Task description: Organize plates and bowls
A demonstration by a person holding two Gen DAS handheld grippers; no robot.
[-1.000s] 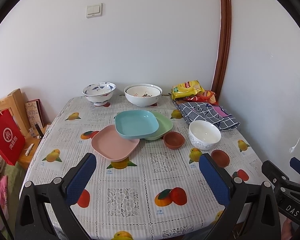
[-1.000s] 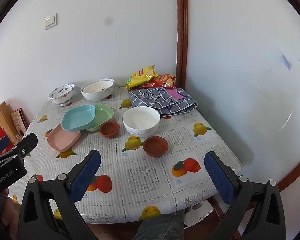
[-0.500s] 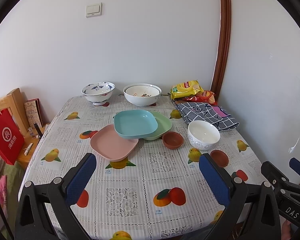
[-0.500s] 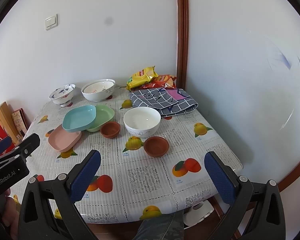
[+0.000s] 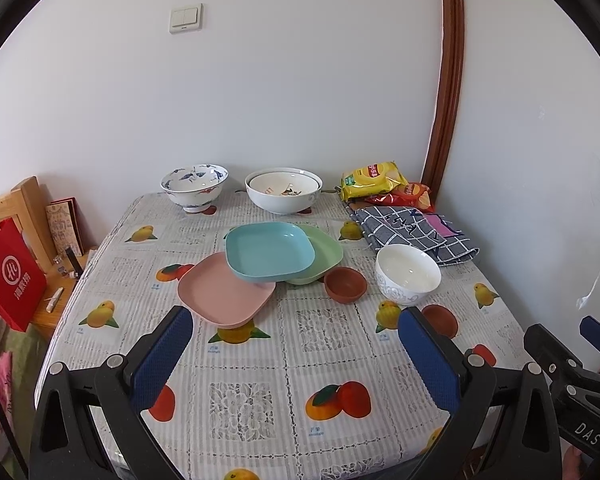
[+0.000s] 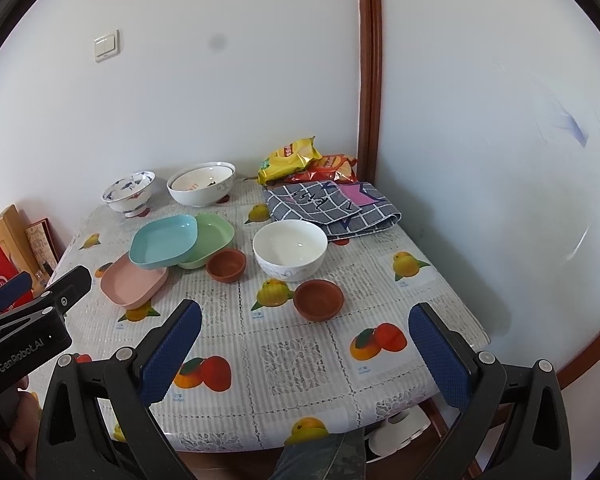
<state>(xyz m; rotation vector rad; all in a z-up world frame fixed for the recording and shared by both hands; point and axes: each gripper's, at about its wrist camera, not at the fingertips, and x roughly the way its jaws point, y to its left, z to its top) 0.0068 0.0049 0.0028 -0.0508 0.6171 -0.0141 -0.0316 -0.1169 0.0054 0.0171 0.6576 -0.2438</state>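
On the fruit-print tablecloth a blue plate (image 5: 269, 251) lies tilted over a pink plate (image 5: 224, 292) and a green plate (image 5: 324, 250). Right of them stand a small brown bowl (image 5: 345, 284), a white bowl (image 5: 407, 274) and a second brown bowl (image 5: 440, 320). At the back stand a blue-patterned bowl (image 5: 194, 188) and a large white bowl (image 5: 283, 192). My left gripper (image 5: 296, 350) hangs open over the near table edge, empty. My right gripper (image 6: 305, 344) is open too, above the front right part, with the nearer brown bowl (image 6: 318, 299) just ahead.
Snack bags (image 5: 374, 180) and a folded checked cloth (image 5: 412, 228) lie at the back right by a wooden door frame (image 5: 446, 92). A red paper bag (image 5: 10, 276) and a wooden stand (image 5: 28, 212) are left of the table. Walls close the back and right.
Both views have pulled back and shifted very slightly; the dishes have not moved and both grippers stay open.
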